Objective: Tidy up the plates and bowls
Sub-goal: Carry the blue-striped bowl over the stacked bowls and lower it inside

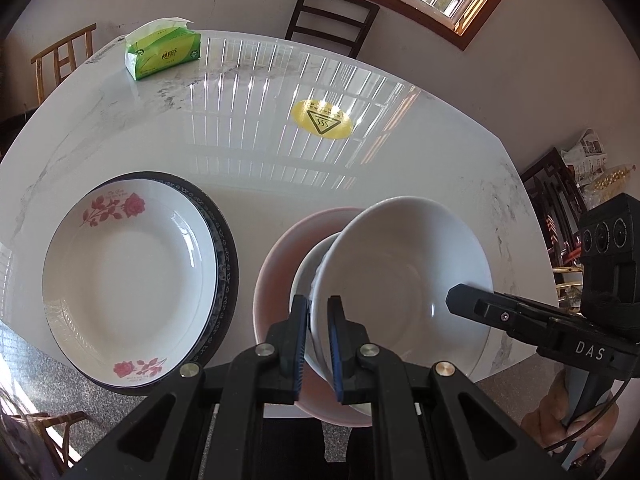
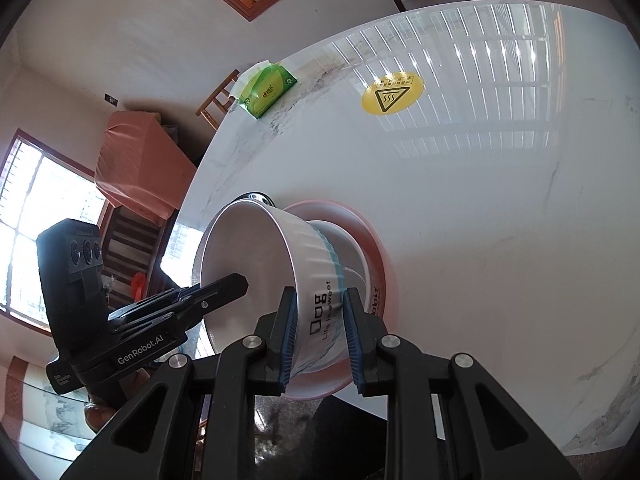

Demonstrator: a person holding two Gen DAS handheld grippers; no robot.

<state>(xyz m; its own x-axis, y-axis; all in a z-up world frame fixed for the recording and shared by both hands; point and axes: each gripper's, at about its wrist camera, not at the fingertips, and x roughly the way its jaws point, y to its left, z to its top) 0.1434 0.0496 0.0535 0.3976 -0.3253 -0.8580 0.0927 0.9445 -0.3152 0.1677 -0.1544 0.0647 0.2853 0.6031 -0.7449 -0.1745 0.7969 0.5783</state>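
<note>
My left gripper (image 1: 319,344) is shut on the rim of a white bowl (image 1: 404,276) and holds it tilted over a smaller white bowl (image 1: 310,264) nested in a pink bowl (image 1: 276,264). The held white bowl (image 2: 256,256) has ribbed sides and black lettering in the right wrist view. My right gripper (image 2: 320,336) is open, its fingers on either side of that bowl's outer wall, not pressing it. The pink bowl (image 2: 372,240) sits on the table beneath. A rose-patterned plate (image 1: 128,276) lies on a dark-rimmed plate (image 1: 228,256) to the left.
The white marble table (image 1: 248,148) carries a green tissue pack (image 1: 164,50) at the far left and a yellow heat-warning sticker (image 1: 321,119) in the middle. Chairs stand around the table. The table's near edge is right below the bowls.
</note>
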